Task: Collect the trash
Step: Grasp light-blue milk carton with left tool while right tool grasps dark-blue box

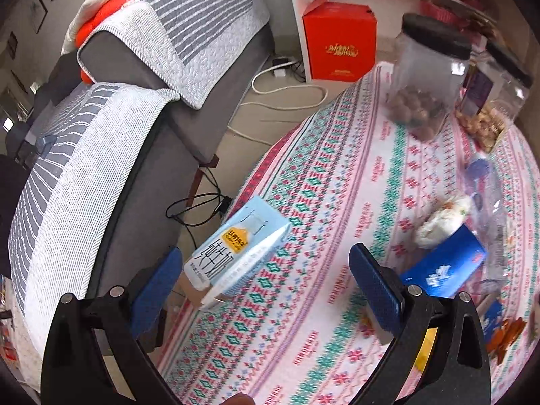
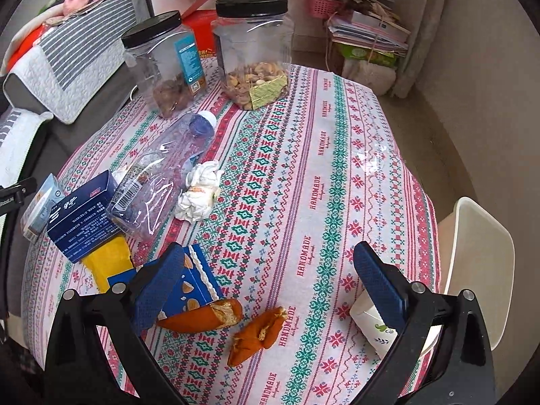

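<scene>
My left gripper (image 1: 266, 270) stands with its jaws wide apart and nothing between the pads. Just ahead of its left finger, a pale blue milk carton (image 1: 236, 256) lies on its side at the edge of the tablecloth (image 1: 337, 175), one end jutting past the table edge. Behind my right finger a dark blue box (image 1: 445, 266) is partly covered. Beyond it lie a crumpled white tissue (image 1: 442, 219) and a clear plastic bottle (image 1: 486, 195), the latter blurred and hard to outline. Orange peel (image 1: 506, 334) is cut off at the right rim. Two black-lidded jars (image 1: 428, 74) stand at the far side.

My right gripper (image 2: 266, 266) is likewise spread wide and empty. Two pieces of orange peel (image 2: 256, 334) lie on the cloth between its fingers. My left finger hides part of a blue snack packet (image 2: 199, 280); a yellow wrapper (image 2: 108, 260) sits beside it, tucked under the dark blue box. My right finger covers most of a small white carton (image 2: 374, 327) at the table edge; its print is unreadable. A cream bin (image 2: 479, 256) stands beside the table, partly cut off.
</scene>
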`<move>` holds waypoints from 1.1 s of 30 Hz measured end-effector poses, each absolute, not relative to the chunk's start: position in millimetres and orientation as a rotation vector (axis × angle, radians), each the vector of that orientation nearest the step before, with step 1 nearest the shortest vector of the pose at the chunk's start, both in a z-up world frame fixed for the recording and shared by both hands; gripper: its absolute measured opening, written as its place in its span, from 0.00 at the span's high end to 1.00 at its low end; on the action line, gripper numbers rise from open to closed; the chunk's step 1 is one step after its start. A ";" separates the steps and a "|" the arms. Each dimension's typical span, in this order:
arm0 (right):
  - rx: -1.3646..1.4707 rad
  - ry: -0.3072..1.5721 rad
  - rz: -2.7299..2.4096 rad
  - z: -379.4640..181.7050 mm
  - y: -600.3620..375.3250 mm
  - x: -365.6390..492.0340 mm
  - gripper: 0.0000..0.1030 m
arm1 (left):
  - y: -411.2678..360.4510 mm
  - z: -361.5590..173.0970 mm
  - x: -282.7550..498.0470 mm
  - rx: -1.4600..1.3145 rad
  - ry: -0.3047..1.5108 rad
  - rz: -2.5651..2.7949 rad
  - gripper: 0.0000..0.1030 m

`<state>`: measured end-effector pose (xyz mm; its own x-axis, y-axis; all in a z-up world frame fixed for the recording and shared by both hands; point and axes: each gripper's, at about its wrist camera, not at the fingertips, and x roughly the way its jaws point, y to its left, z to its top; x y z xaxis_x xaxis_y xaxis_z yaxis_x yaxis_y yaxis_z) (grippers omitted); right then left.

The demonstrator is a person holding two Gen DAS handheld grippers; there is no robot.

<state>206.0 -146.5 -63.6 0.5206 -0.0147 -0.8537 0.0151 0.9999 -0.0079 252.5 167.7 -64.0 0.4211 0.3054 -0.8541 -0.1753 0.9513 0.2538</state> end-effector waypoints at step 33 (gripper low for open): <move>0.403 1.381 -0.161 -117.8 15.9 287.0 0.07 | 235.4 -113.9 246.0 0.292 1.212 0.177 0.64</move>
